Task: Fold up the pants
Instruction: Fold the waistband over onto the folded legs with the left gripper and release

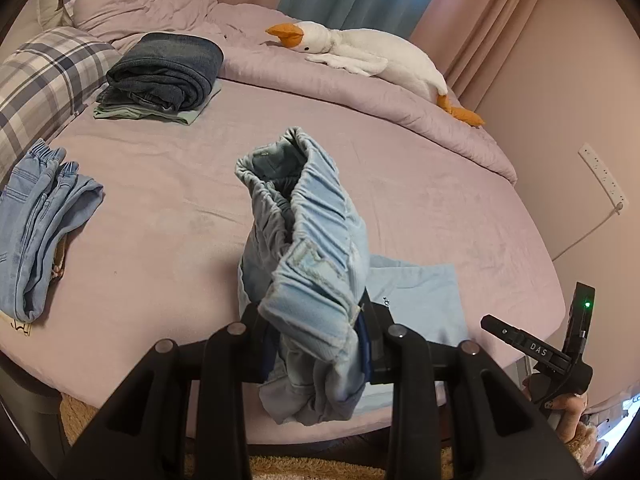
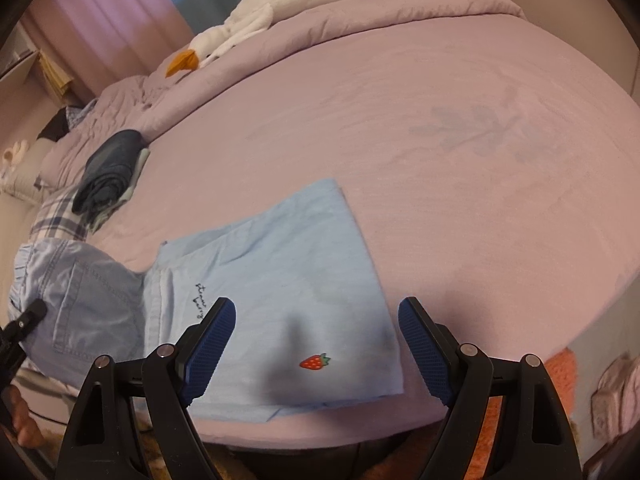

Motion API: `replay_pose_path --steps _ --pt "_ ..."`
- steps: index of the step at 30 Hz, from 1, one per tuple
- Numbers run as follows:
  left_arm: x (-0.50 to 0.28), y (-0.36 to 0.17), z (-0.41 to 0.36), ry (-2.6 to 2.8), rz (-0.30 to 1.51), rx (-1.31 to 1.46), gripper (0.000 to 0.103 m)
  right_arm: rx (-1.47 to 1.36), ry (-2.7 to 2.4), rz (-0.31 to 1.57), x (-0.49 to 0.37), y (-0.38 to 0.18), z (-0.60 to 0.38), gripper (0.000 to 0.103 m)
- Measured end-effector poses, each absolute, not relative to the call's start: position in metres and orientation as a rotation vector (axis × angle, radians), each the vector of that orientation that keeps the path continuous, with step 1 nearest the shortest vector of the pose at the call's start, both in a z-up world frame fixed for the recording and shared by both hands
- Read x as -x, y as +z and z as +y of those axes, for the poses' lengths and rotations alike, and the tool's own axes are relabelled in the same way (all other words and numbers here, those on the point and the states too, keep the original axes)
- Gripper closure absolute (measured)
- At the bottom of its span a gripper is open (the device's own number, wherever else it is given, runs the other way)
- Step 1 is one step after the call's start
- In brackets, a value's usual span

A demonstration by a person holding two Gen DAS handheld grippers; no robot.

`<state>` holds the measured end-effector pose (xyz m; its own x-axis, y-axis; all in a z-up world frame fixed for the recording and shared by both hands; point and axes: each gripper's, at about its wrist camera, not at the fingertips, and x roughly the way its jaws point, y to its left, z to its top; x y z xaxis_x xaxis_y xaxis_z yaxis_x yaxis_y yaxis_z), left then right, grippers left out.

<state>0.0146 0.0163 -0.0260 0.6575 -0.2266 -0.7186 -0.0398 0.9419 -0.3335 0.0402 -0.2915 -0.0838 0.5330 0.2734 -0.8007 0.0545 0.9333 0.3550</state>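
Plush goose [image 1: 372, 54] lying on rumpled lilac duvet [image 1: 360, 92]; plaid pillow [image 1: 44, 76] at bed's left; power strip [image 1: 604, 178] on wall, right.

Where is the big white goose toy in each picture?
Left wrist view: the goose toy lies at the top, right of the middle, on the folded-back quilt, beak pointing left.
Right wrist view: the goose toy is at the top, left of the middle, tilted, beak pointing down-left.
Shared landmark: the stack of dark folded jeans sits left of the goose in both.
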Motion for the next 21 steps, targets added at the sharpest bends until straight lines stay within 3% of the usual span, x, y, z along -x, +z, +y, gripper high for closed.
replay_pose_path --steps 12,21 --pt "-0.038 -0.022 -0.026 -0.237 0.872 0.276 0.073 -0.396 0.114 1.004 -0.038 -0.088 -0.304 0.020" --pt "-0.068 -0.073 -0.100 -0.359 1.045 0.162 0.072 -0.425 0.093 1.012 -0.034 -0.093 -0.316 0.020"
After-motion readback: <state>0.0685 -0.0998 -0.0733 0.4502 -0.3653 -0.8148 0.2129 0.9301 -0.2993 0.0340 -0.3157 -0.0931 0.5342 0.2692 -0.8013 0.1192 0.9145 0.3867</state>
